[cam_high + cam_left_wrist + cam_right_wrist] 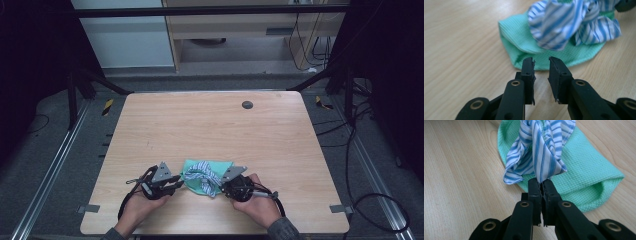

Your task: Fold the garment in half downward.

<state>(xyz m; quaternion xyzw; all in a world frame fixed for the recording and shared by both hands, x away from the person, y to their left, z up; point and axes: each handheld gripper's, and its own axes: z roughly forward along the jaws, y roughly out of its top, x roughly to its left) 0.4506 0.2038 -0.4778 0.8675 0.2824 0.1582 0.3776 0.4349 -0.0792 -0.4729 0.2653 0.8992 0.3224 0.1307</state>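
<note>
A green waffle-weave cloth lies near the front edge of the wooden table, with a crumpled blue-and-white striped cloth on top of it. In the right gripper view my right gripper is shut on a fold of the striped cloth, which rises from the jaws over the green cloth. My left gripper rests low on the table, with its jaws a small gap apart and nothing between them. It sits just short of the green cloth's near edge. The two grippers flank the pile.
A dark round grommet sits in the table's far right part. Bare wood stretches behind and to both sides of the cloths. Metal rails and loose cables lie on the floor around the table.
</note>
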